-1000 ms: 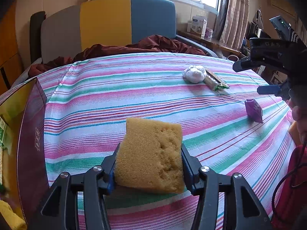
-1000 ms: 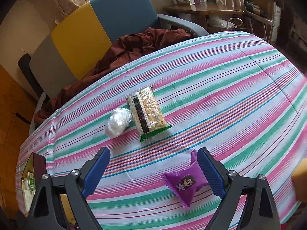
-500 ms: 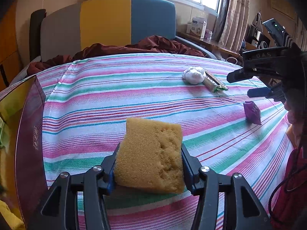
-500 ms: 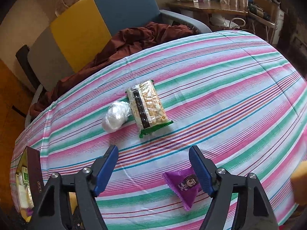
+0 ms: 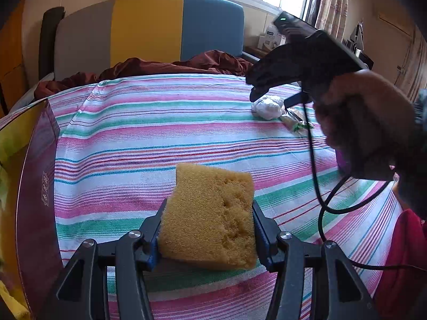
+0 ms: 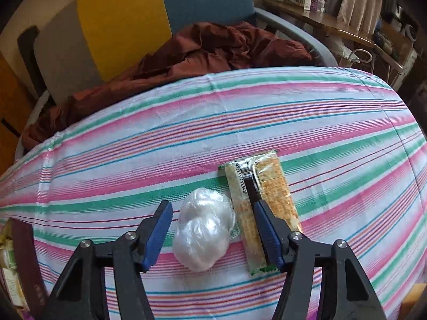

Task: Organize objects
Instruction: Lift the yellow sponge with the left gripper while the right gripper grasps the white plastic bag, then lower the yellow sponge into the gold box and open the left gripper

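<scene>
My left gripper [image 5: 208, 224] is shut on a yellow sponge [image 5: 210, 213] and holds it above the striped tablecloth [image 5: 149, 138]. My right gripper [image 6: 212, 213] is open, its fingers astride a white crumpled plastic bag [image 6: 202, 229] that lies on the cloth. A cracker packet [image 6: 259, 202] lies right beside the bag, under the right finger. In the left wrist view the right gripper [image 5: 269, 90] hangs over the white bag [image 5: 267, 106] and the packet [image 5: 296, 120]. The purple snack pouch [image 5: 343, 160] is mostly hidden behind the hand.
A dark red box [image 5: 34, 200] with items inside stands at the table's left edge; it also shows in the right wrist view [image 6: 21, 261]. A sofa [image 5: 149, 29] with a maroon blanket [image 6: 202, 50] is behind the table. A cluttered shelf [image 6: 333, 24] is at the far right.
My right gripper has moved forward and left, past the purple pouch, and now straddles the white plastic bag. My left gripper still holds the sponge in place.
</scene>
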Demonstrator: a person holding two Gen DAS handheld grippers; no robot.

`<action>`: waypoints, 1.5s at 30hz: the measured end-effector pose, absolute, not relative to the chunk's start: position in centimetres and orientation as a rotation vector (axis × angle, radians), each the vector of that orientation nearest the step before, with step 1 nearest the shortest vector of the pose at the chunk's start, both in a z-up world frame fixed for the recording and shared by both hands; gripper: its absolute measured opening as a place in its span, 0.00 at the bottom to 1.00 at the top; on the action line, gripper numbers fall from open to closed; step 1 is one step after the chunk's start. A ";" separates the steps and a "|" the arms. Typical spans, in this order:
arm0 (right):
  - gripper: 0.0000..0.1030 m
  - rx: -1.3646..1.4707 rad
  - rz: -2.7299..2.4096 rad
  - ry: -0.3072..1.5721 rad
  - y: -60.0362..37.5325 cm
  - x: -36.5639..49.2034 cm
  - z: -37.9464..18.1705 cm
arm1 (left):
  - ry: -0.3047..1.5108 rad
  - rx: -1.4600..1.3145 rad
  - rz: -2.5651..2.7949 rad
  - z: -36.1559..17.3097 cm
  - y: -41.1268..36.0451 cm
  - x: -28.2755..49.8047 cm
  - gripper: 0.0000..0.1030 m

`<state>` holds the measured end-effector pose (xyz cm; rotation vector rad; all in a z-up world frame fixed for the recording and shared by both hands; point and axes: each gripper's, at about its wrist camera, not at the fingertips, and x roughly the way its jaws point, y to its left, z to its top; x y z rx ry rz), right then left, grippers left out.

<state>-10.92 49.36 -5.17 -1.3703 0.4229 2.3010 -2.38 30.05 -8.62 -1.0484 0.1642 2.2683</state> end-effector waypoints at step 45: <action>0.33 -1.665 2.478 0.081 37.8 1.8 -5.5 | 0.224 -1.037 2.299 -8.3 30.3 -1.7 0.54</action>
